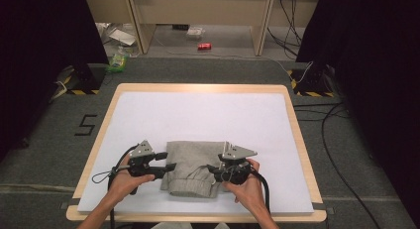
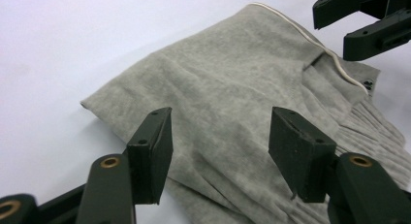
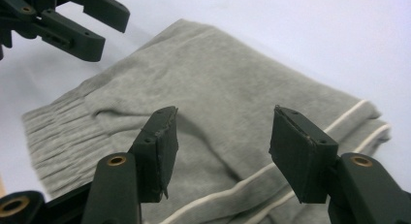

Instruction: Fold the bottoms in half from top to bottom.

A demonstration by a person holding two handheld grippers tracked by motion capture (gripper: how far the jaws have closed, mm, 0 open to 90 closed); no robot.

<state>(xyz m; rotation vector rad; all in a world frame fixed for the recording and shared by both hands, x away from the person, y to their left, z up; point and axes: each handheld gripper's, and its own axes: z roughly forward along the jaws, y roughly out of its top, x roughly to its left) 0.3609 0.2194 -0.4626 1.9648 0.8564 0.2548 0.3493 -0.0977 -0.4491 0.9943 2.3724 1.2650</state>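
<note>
1. A folded grey knit garment with a ribbed cuff and a white piping stripe (image 1: 190,168) is lying on a white sheet (image 1: 208,115) that is covering a light wooden table (image 1: 292,120); it is seen in the lower middle of the high view, close to the near edge.
2. The left gripper (image 1: 170,161) is being held at the lower left of the garment, its black jaws standing well apart with nothing between the pads; in the left gripper view (image 2: 220,153) the grey cloth is seen lying beneath and beyond the open jaws, not pinched.
3. The right gripper (image 1: 210,173) is being held at the garment's lower right, also parted wide and gripping nothing; in the right gripper view (image 3: 223,151) the cloth and its white stripe are seen below the pads.
4. The ribbed cuff is lying toward the near edge of the table.
5. The table is being surrounded by grey carpet (image 1: 44,154), with black curtains (image 1: 39,35) at the upper left and upper right.
6. A red can (image 1: 204,46) is lying on the floor at the upper middle, under a pale wooden bench (image 1: 198,8).
7. Black cables (image 1: 341,174) are trailing across the carpet at the right, and a black figure "5" (image 1: 85,125) is marked at the left.
</note>
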